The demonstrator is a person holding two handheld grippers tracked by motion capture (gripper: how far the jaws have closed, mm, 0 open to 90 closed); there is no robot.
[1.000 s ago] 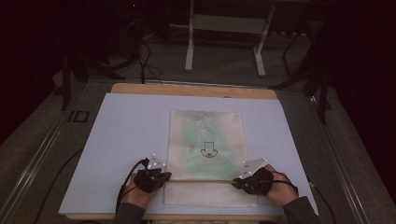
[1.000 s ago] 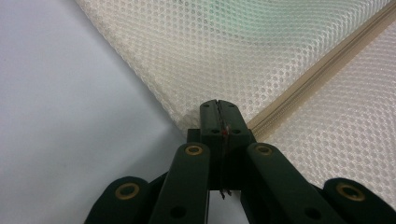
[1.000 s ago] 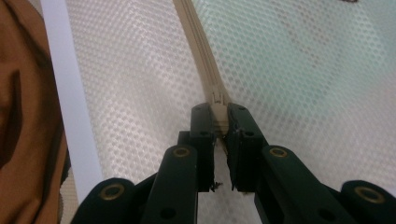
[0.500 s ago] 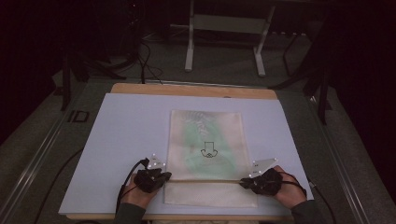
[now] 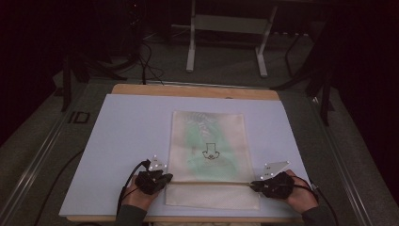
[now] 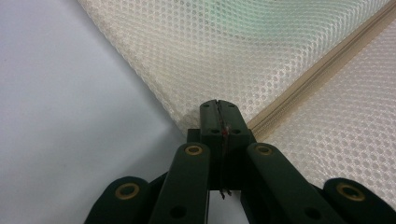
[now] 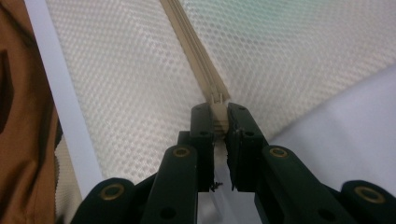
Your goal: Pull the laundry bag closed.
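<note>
cream mesh bag [image 5: 208, 157] (green inside) lies flat, left gripper [image 5: 162, 178] pinching its edge, right gripper [image 5: 254, 184] its zipper pull [image 7: 218, 112].

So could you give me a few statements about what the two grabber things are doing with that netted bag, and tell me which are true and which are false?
1. The left gripper is clamped on the edge of the mesh bag. True.
2. The right gripper hangs open above the bag. False: it is shut on the zipper pull.
3. The bag lies flat on a pale mat. True.
4. The zipper runs along the bag's far edge. False: it crosses the bag near the person's end.
</note>
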